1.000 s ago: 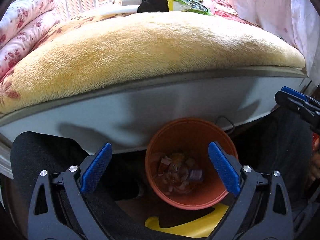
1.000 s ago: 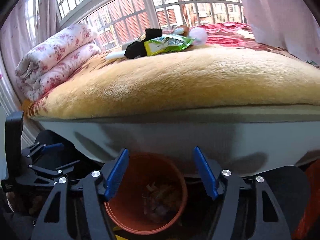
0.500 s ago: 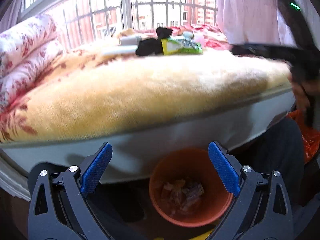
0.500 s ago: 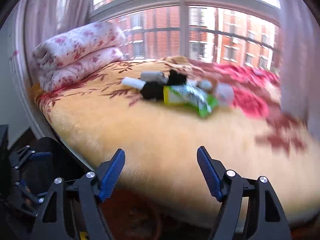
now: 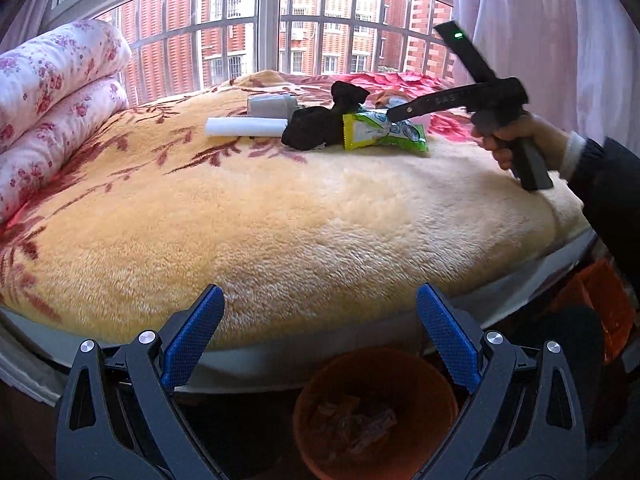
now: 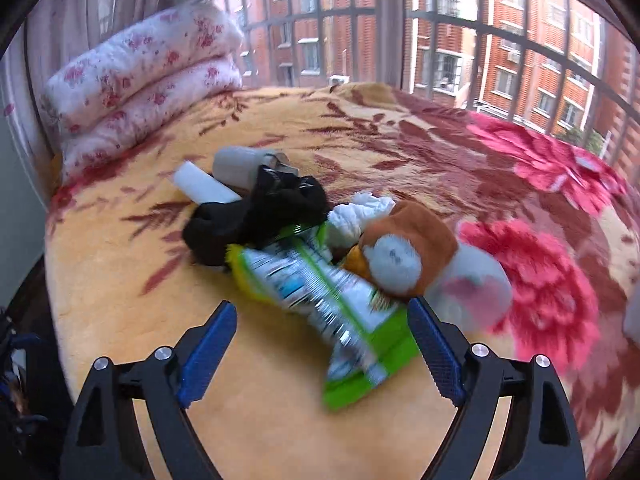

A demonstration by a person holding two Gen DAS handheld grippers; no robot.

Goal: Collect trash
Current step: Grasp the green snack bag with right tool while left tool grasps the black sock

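A green and white snack wrapper (image 6: 340,312) lies on the yellow blanket, also in the left wrist view (image 5: 382,131). My right gripper (image 6: 322,344) is open just above its near end; its body shows in the left wrist view (image 5: 472,100). Around the wrapper lie a black sock (image 6: 256,216), a white roll (image 6: 204,188), a grey tube (image 6: 236,164), crumpled white tissue (image 6: 360,212) and a brown plush toy (image 6: 404,248). My left gripper (image 5: 320,340) is open and empty at the bed's near edge, above the orange bin (image 5: 376,412) holding trash.
The bed (image 5: 260,220) has a yellow fleece blanket with red flowers. A folded floral quilt (image 5: 48,100) is stacked at the left. A barred window (image 5: 260,32) runs behind the bed. An orange bag (image 5: 600,300) is beside the bed at right.
Both grippers have risen from the bin. The right one has moved out over the bed to the wrapper. The left one has lifted to the bed's edge. Both stay open.
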